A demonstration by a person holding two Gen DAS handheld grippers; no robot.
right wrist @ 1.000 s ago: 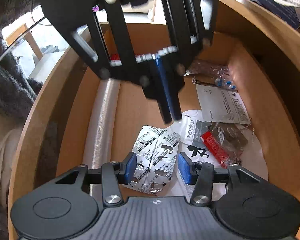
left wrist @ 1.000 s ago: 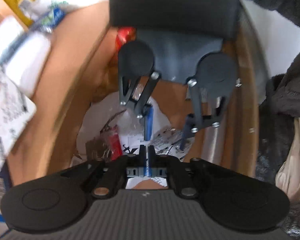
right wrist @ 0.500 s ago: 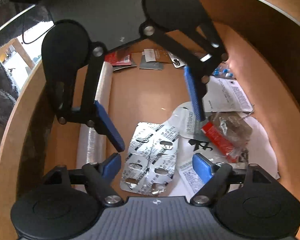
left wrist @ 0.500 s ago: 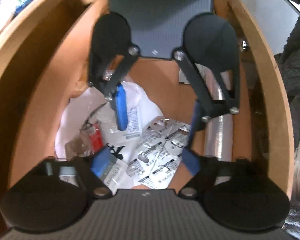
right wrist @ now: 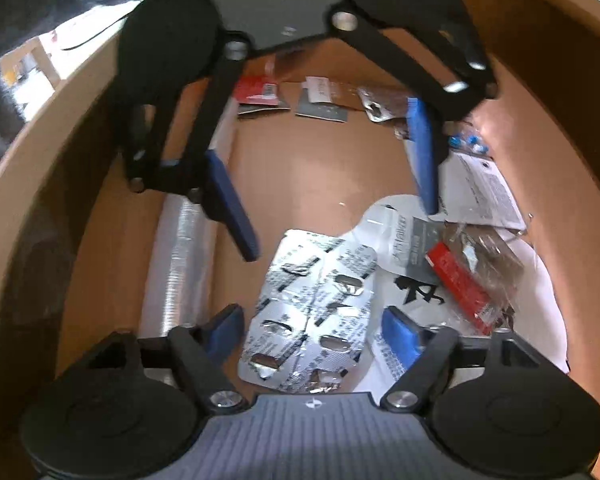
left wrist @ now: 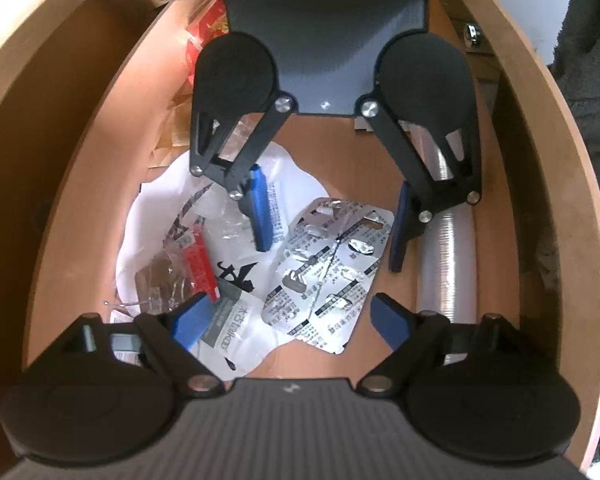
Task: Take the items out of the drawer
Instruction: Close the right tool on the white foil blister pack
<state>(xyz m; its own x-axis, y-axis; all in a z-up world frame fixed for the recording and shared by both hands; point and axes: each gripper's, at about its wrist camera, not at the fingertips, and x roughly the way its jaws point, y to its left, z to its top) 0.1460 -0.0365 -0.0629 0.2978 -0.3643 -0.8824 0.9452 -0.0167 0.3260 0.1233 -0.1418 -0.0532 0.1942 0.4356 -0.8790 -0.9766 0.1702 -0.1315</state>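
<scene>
Both grippers hang inside a wooden drawer (left wrist: 80, 128), facing each other. A silver blister pack of pills (left wrist: 328, 276) lies on the drawer floor; it also shows in the right wrist view (right wrist: 312, 312). My left gripper (left wrist: 292, 316) is open, jaws on either side of the pack's near end. My right gripper (right wrist: 312, 328) is open, straddling the pack's other end. In the left wrist view the right gripper (left wrist: 328, 224) shows opposite; in the right wrist view the left gripper (right wrist: 336, 196) shows opposite. Neither holds anything.
A white sachet (left wrist: 228, 248) with a red packet (left wrist: 198, 264) and crumpled clear wrappers lies beside the pack. A roll of clear film (left wrist: 448, 256) lies along one drawer wall. Small packets (right wrist: 320, 100) and a leaflet (right wrist: 484, 188) lie near the other end.
Both grippers have dropped into the drawer and opened wide; the left was shut a second ago. They now frame the blister pack from opposite ends.
</scene>
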